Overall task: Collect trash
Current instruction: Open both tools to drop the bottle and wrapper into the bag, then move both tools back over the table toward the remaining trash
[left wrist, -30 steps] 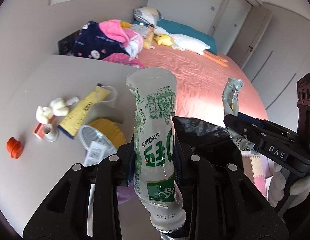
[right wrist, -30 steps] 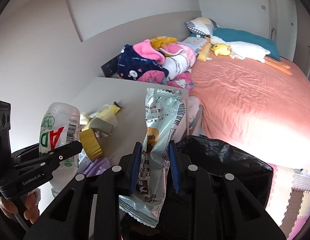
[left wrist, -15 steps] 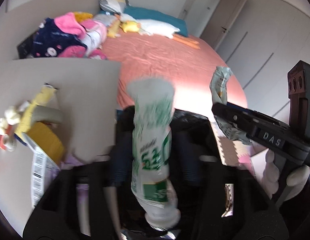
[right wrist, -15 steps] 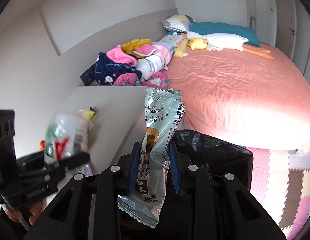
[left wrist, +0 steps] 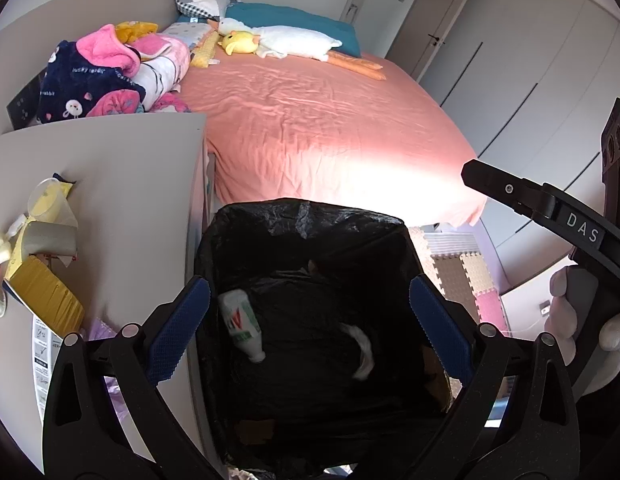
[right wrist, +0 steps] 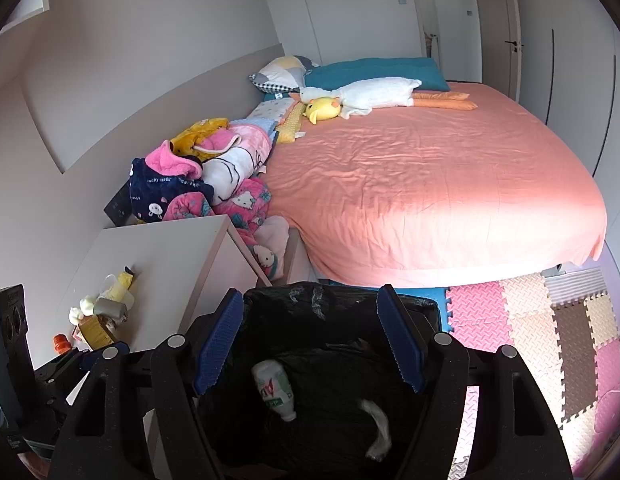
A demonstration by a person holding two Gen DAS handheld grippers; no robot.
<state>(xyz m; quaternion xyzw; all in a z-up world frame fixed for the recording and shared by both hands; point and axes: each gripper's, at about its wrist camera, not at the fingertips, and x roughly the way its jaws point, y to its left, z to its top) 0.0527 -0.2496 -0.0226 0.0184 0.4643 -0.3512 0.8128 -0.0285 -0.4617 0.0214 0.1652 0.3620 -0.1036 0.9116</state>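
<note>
A bin lined with a black bag (left wrist: 310, 216) stands between the white table and the bed. My left gripper (left wrist: 308, 292) hangs over its mouth, jaws opening wide with nothing between the blue pads. The white-and-green plastic bottle (left wrist: 242, 322) lies inside the bag, neck down. Beside it a pale snack wrapper (left wrist: 362, 348) shows as a blur, apparently falling. My right gripper (right wrist: 310, 300) is also above the bin (right wrist: 342, 294), jaws opening and empty, with the bottle (right wrist: 274, 390) and wrapper (right wrist: 380, 428) below it.
The white table (left wrist: 130, 184) on the left carries a yellow packet (left wrist: 50, 200), a grey cup (left wrist: 50, 238), a yellow box (left wrist: 42, 296), an orange cap (right wrist: 61, 342) and crumpled tissue. A bed with a pink sheet (left wrist: 330, 132) lies behind the bin. Foam mats (right wrist: 550, 332) cover the floor on the right.
Both grippers swung from beside the table to above the bin and opened. The bottle left the left jaws and the wrapper left the right jaws; both dropped into the bag.
</note>
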